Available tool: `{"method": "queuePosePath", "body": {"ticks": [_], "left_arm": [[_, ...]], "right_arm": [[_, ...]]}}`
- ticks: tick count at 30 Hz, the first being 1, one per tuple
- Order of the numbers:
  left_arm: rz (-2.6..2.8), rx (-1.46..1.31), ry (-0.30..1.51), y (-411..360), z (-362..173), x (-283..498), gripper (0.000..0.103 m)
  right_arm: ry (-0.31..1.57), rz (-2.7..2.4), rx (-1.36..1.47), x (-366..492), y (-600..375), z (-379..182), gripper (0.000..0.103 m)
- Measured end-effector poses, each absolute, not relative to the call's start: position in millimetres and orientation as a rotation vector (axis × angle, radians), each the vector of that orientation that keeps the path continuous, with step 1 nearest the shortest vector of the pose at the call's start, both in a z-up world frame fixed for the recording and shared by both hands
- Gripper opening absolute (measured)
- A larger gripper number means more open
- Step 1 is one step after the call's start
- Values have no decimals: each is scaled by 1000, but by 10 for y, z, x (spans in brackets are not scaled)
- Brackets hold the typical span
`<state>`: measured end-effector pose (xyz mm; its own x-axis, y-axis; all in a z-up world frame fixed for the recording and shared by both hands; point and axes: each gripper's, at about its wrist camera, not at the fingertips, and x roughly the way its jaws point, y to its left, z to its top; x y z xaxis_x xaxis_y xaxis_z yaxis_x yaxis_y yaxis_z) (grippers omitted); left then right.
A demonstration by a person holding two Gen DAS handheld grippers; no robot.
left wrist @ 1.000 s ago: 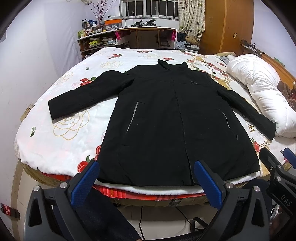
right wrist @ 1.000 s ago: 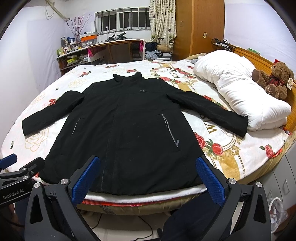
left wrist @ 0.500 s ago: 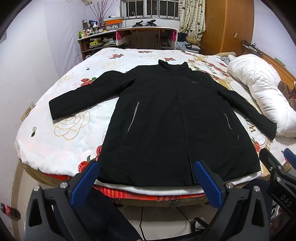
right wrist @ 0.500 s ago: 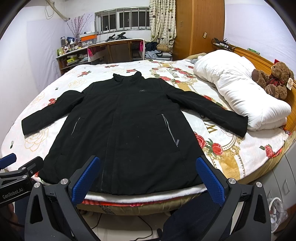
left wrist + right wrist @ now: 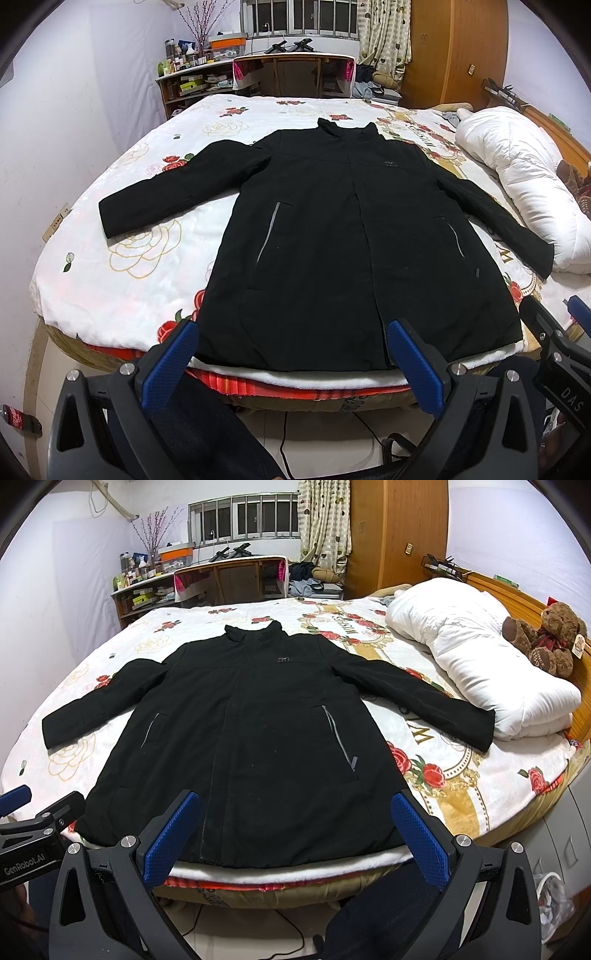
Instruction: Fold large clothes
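Note:
A large black coat (image 5: 332,236) lies flat and face up on the bed, collar far, hem at the near edge, both sleeves spread out; it also shows in the right wrist view (image 5: 251,731). My left gripper (image 5: 291,354) is open and empty, held just off the near bed edge in front of the hem. My right gripper (image 5: 291,834) is open and empty too, in front of the hem, to the right of the left one. The right gripper's side shows in the left wrist view (image 5: 554,343).
The bed (image 5: 122,280) has a white rose-print cover. A folded white duvet (image 5: 476,664) and a brown teddy bear (image 5: 546,638) lie at the right. A desk and cluttered shelves (image 5: 207,77) stand beyond the bed. Cables lie on the floor (image 5: 317,439) below.
Both grippers have stayed open and nearly still; the left wrist view has shifted very slightly, the coat sitting a touch higher in frame.

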<state>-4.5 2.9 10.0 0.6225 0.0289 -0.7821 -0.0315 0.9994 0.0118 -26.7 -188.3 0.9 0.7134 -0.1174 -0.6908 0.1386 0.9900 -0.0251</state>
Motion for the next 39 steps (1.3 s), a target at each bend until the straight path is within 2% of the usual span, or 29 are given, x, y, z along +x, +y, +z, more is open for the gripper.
{"method": "queuePosePath", "body": {"ticks": [21, 31, 39], "left_arm": [[31, -13, 877, 175, 53, 221, 103], [111, -116, 827, 957, 172, 517, 103], [227, -162, 839, 1608, 81, 807, 103]], "right_arm": [[753, -126, 12, 12, -1846, -90, 103], [677, 46, -8, 732, -1576, 64, 103], [646, 222, -164, 1411, -954, 9, 103]]}}
